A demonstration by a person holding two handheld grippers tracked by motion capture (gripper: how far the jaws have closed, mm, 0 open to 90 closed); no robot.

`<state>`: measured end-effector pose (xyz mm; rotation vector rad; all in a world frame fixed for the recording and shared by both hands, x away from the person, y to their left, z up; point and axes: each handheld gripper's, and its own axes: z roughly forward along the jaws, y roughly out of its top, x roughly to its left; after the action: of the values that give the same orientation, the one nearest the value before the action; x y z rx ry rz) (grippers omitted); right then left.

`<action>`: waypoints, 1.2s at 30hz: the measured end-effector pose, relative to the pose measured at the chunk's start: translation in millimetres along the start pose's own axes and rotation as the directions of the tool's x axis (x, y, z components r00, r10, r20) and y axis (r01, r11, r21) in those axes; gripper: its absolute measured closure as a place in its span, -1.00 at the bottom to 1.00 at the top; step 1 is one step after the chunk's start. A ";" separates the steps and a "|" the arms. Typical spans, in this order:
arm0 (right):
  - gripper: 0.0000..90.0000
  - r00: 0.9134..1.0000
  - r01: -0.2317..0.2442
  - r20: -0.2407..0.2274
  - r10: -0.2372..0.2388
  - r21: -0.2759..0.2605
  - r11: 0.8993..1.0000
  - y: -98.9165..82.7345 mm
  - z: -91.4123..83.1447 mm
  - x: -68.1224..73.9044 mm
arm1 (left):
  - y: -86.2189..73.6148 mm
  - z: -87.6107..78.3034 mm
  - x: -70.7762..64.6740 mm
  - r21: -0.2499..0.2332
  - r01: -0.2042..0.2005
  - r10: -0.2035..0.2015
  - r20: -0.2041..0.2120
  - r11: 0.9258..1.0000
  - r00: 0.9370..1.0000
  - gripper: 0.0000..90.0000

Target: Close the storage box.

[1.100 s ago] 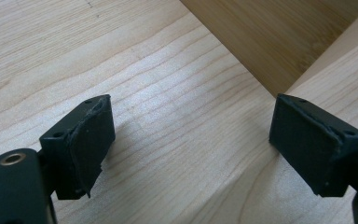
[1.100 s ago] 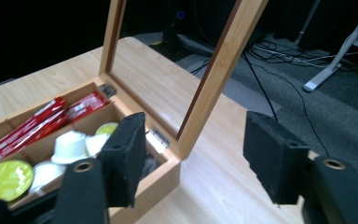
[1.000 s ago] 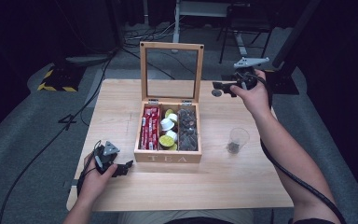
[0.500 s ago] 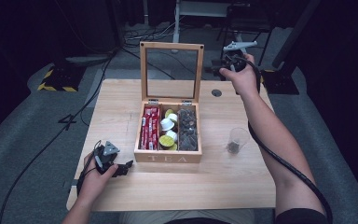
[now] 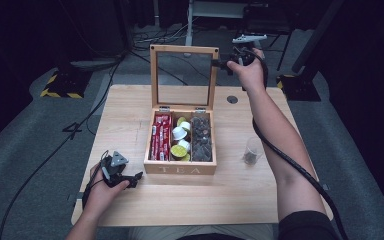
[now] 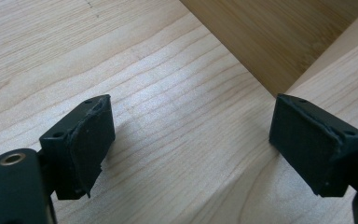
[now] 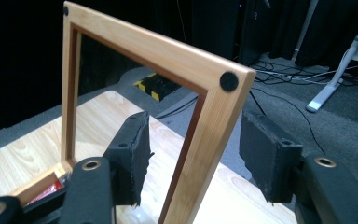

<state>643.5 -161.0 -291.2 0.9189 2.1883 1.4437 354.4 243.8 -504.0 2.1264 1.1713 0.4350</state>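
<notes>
1. a wooden tea box [image 5: 180, 167] stands in the middle of the light wooden table [image 5: 130, 115], its front face lettered "tea".
2. the lid [image 5: 183, 75], a wooden frame with a clear pane, stands upright at the back of the box on two metal hinges.
3. the box has three compartments: red packets [image 5: 160, 137] in the left one, white and yellow-green capsules [image 5: 181, 140] in the middle one, dark capsules [image 5: 201, 140] in the right one.
4. the right gripper [image 5: 223, 64] is raised at the lid's upper right corner, held out on a stretched right arm, its cable trailing down along the forearm.
5. in the right gripper view the jaws stand wide apart with the lid's right side rail [image 7: 205, 140] between them; neither pad [image 7: 133, 158] touches the wood, and a black round bumper [image 7: 229, 81] sits on the frame's corner.
6. the left gripper [image 5: 127, 178] rests low on the table near the front left corner of the box, held in the left hand [image 5: 102, 192].
7. in the left gripper view its jaws are wide apart with only bare table between them, and the box's wooden side [image 6: 270, 42] lies just ahead at the top.
8. a small clear cup [image 5: 251, 151] with something dark in the bottom stands on the table to the right of the box, well apart from both grippers.
9. a small round dark mark [image 5: 232, 99] sits in the tabletop behind the box on the right.
</notes>
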 end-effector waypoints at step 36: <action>0.53 0.994 0.112 0.017 -0.112 0.027 0.993 12.1 -23.5 17.9 | 0.4 0.2 0.3 0.002 -0.006 0.006 0.000 1.000 1.000 -0.68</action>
<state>620.1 -161.3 -269.6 0.8009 2.2122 1.3529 354.9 243.8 -503.9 2.1320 1.1664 0.4363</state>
